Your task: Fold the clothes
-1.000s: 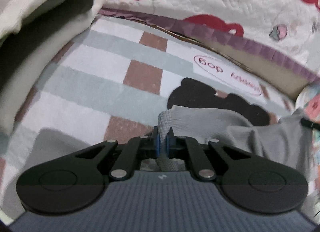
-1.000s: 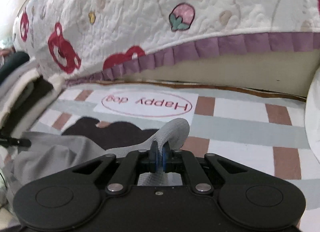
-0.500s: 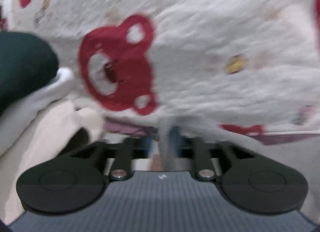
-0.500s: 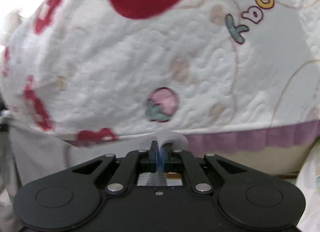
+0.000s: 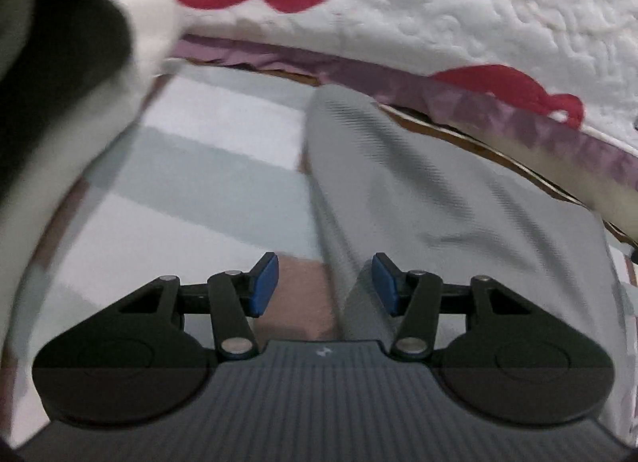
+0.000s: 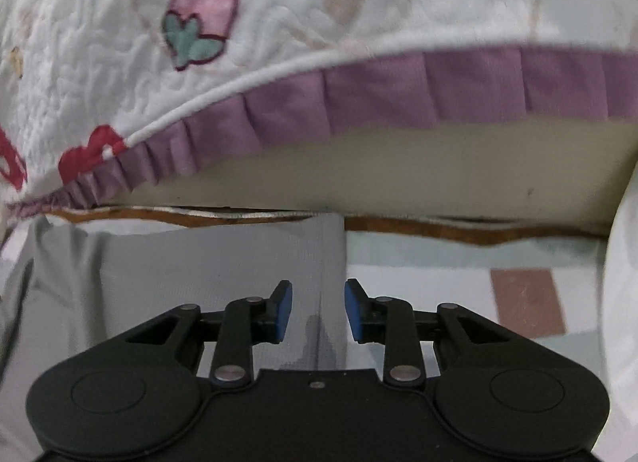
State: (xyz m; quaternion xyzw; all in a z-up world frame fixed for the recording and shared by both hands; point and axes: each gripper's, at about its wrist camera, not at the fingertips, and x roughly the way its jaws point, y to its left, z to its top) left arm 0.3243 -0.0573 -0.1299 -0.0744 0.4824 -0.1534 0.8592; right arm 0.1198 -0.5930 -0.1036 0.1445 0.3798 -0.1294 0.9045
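Both sets of jaws stand parted with nothing pinched: the left gripper (image 5: 325, 284) is released, and the right gripper (image 6: 318, 312) is opening, cloth lying under the gap but untouched by the pads. Behind everything rises the quilted cover (image 6: 279, 23) with its purple frill. Below it spreads the checked mat (image 5: 191, 166), which carries the grey garment (image 5: 438, 198), laid flat with its far edge at the mat's back edge, just beside the frill. At the mat's left edge sits a blurred stack of cloth (image 5: 60, 63), probably folded pieces. Thin knit like this is likely light, limp and prone to wrinkling; pinch it at corners or along a hem.
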